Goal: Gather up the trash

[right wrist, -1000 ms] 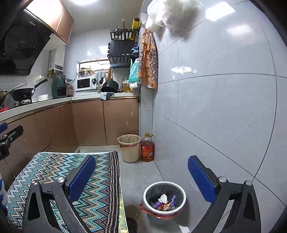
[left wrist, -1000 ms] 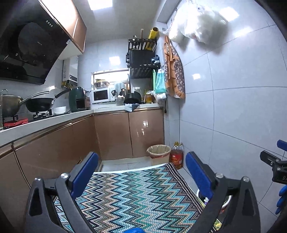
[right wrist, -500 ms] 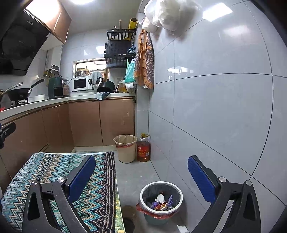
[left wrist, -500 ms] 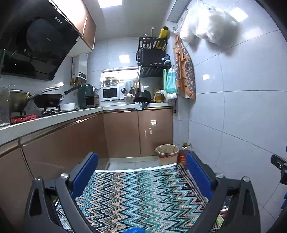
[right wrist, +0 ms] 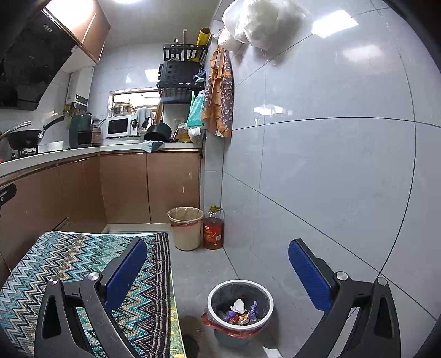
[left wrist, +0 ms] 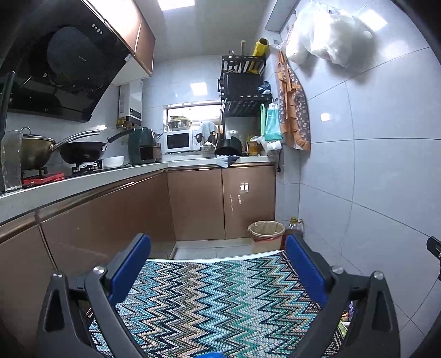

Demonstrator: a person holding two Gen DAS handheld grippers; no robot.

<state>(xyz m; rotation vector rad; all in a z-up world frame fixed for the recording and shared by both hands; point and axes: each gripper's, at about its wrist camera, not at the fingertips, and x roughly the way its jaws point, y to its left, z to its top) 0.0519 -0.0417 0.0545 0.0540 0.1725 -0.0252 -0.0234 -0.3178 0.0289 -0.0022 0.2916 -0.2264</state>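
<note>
A small grey bin with a white rim (right wrist: 240, 325) stands on the floor by the tiled wall, holding crumpled white paper and coloured wrappers (right wrist: 242, 311). My right gripper (right wrist: 217, 264) hangs open above and in front of it, nothing between its blue pads. My left gripper (left wrist: 217, 261) is open too, empty, over a table covered with a zigzag-patterned cloth (left wrist: 215, 297). A sliver of the bin's trash (left wrist: 347, 314) shows past the left gripper's right finger. A part of the right tool (left wrist: 435, 247) shows at the left wrist view's right edge.
A beige lined bin (right wrist: 186, 228) and an oil bottle (right wrist: 212, 228) stand in the far corner beside brown cabinets (right wrist: 148, 187). The counter carries a wok (left wrist: 82, 151), a microwave (left wrist: 178, 141) and a dish rack (left wrist: 242, 82). An apron (right wrist: 219, 93) and plastic bags (right wrist: 253, 24) hang on the right wall.
Both grippers have risen and tilted up a little, staying open. The grey bin has slid lower and leftwards in the right wrist view; the far bin sits lower in the left wrist view.
</note>
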